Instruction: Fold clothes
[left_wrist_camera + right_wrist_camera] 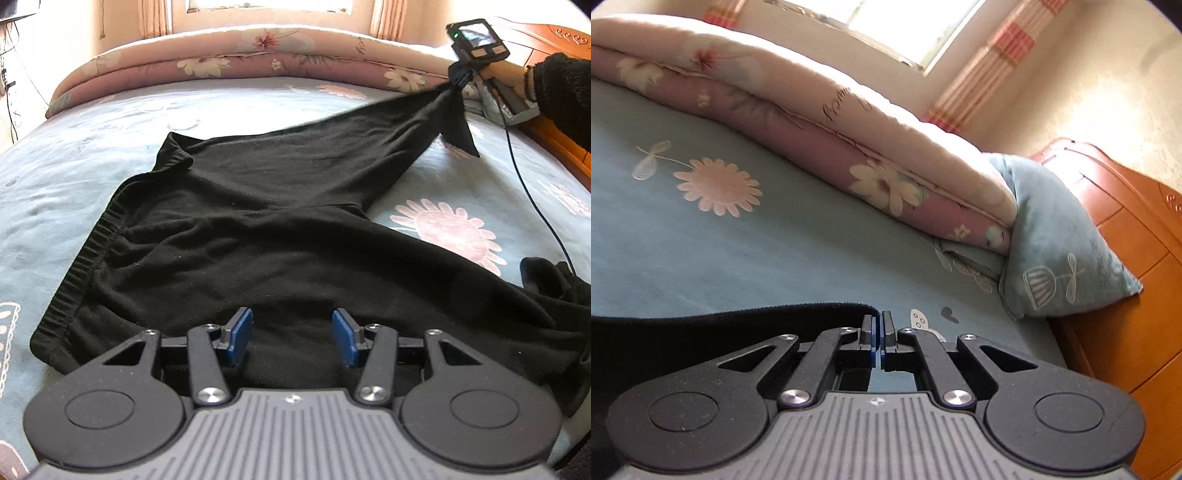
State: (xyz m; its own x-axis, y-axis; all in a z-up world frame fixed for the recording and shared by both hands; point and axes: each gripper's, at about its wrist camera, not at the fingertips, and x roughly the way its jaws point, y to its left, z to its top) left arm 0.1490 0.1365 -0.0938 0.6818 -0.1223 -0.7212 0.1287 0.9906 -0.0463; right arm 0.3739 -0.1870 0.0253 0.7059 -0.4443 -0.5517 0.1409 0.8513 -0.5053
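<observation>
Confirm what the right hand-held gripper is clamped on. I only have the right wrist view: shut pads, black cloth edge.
Observer: In the left wrist view the right hand-held gripper pinches one leg end of the black fabric trousers, stretched over the blue flowered bed sheet.
Operator: Left side?
Observer: The left hand-held gripper is open over the trousers' seat, nothing between its pads.
Operator: Second leg?
Observer: The second leg lies bunched at the view's right edge.

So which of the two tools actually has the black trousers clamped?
The right tool: its pads are shut on a trouser-leg end of the black trousers, pulling it taut above the bed. The left tool hangs open over the trousers, gripping nothing.
</observation>
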